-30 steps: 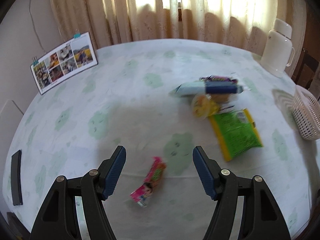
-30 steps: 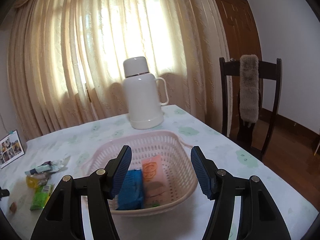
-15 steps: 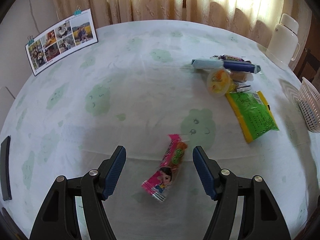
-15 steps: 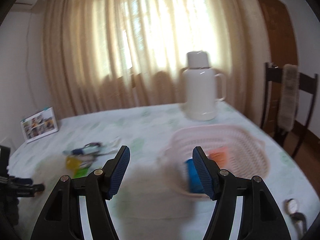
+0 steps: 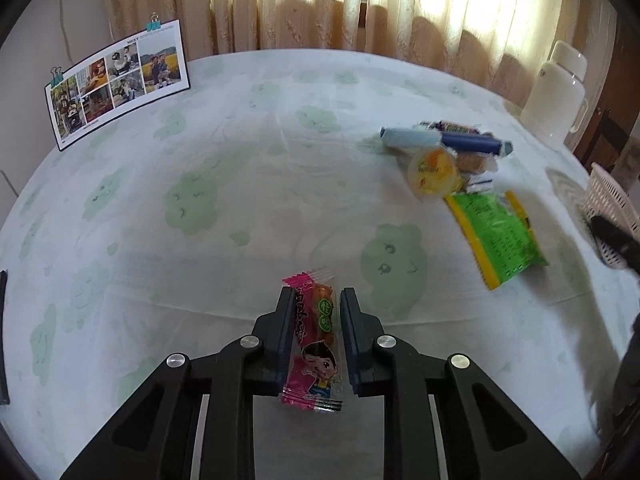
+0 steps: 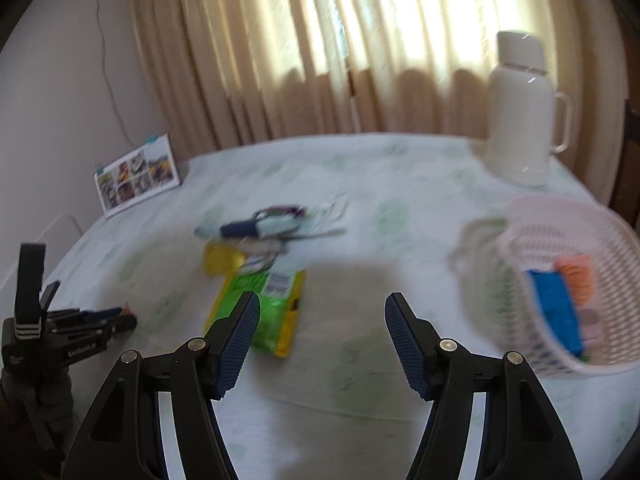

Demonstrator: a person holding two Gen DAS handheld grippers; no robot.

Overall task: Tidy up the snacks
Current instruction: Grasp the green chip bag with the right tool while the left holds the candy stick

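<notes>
The left gripper has its jaws pinched on a pink candy wrapper with a cartoon kid on it, down near the tablecloth. The right gripper hangs spread wide over the table, nothing between its fingers. A green snack bag lies just ahead of it, and the pink basket sits off to its right with a blue pack inside.

Two black plastic tools: left tool, right tool. Angular arms with triangular cut-outs, silver round screws at pivots, ribbed dark-blue fingertips. White lettering along left tool's side.
</notes>
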